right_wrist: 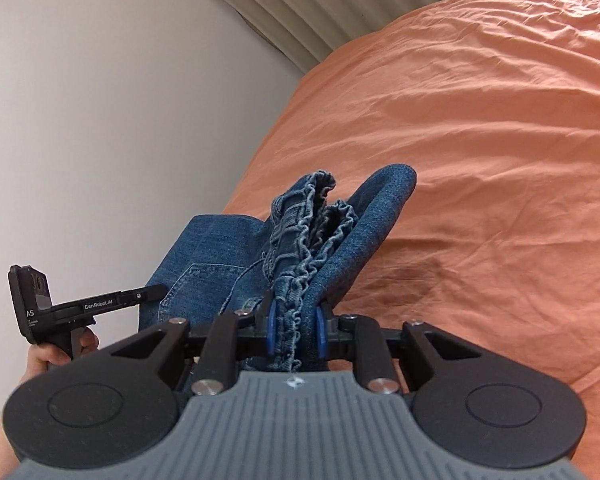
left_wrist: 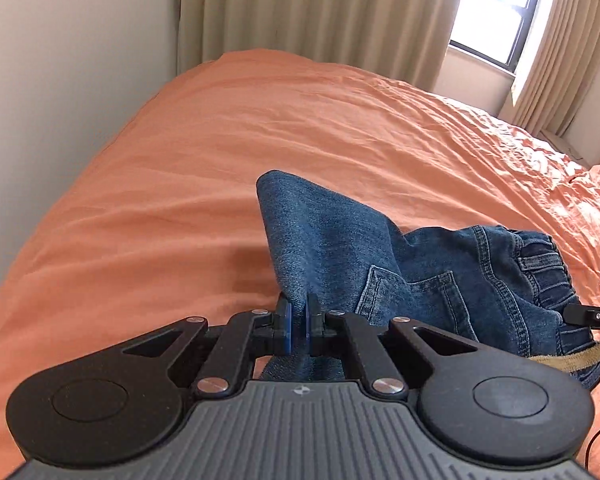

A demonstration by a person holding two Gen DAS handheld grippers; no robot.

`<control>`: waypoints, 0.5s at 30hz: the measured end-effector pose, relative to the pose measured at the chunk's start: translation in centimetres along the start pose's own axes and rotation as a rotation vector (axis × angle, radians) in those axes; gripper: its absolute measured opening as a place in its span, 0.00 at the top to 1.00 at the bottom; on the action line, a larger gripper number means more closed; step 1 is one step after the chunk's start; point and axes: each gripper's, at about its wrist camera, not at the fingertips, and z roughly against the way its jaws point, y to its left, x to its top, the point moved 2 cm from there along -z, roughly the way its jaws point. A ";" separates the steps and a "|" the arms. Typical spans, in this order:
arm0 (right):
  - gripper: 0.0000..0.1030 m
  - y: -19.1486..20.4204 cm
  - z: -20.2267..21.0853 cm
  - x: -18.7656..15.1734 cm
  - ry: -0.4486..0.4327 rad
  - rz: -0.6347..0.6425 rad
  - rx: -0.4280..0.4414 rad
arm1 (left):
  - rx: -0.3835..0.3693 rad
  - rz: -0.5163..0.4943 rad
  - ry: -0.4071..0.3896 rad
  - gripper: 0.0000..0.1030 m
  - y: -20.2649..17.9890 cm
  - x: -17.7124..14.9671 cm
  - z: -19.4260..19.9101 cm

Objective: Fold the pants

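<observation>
Blue denim pants (left_wrist: pixel 400 264) hang lifted above the orange bed. My left gripper (left_wrist: pixel 299 326) is shut on a folded edge of the denim; a back pocket and the elastic waistband lie to its right. In the right wrist view my right gripper (right_wrist: pixel 295 330) is shut on the gathered waistband of the pants (right_wrist: pixel 300 240), with a fold of fabric pinched in beside it. The left gripper (right_wrist: pixel 100 304) shows at the left of that view, held by a hand (right_wrist: pixel 60 352). A tip of the right gripper's finger (left_wrist: pixel 588 315) pokes in at the right edge of the left wrist view.
The orange sheet (left_wrist: pixel 260 140) covers the wrinkled bed (right_wrist: pixel 500 120). A white wall (right_wrist: pixel 120 120) runs along the bed's left side. Beige curtains (left_wrist: pixel 300 8) and a bright window (left_wrist: pixel 496 12) stand behind the bed. A tan strap (left_wrist: pixel 568 356) lies near the pants.
</observation>
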 end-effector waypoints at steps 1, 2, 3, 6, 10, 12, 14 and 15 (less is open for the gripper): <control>0.86 -0.5 -1.2 -0.4 0.012 -0.003 -0.005 | 0.006 -0.002 0.010 0.95 0.7 -0.2 -1.0; 0.86 -1.1 -2.1 -0.7 0.024 -0.007 -0.015 | 0.009 -0.003 0.019 0.94 1.0 -0.5 -1.9; 0.86 -1.7 -2.9 -1.3 0.039 -0.014 -0.027 | 0.012 -0.005 0.034 0.94 1.6 -1.0 -3.0; 0.86 -4.1 -4.3 -2.3 0.059 -0.048 -0.066 | 0.043 -0.019 0.058 0.95 2.3 -2.3 -5.9; 0.87 -7.0 -5.3 -3.3 0.087 -0.098 -0.082 | 0.023 0.007 0.077 0.94 3.6 -3.3 -8.8; 0.86 -7.5 -5.9 -3.6 0.084 -0.109 -0.090 | 0.023 -0.013 0.081 0.94 3.5 -3.8 -9.6; 0.86 -7.9 -6.4 -4.0 0.082 -0.136 -0.092 | 0.024 -0.014 0.090 0.93 3.5 -4.3 -10.3; 0.85 -8.0 -6.5 -4.0 0.085 -0.147 -0.095 | 0.023 -0.006 0.091 0.92 3.6 -4.4 -10.3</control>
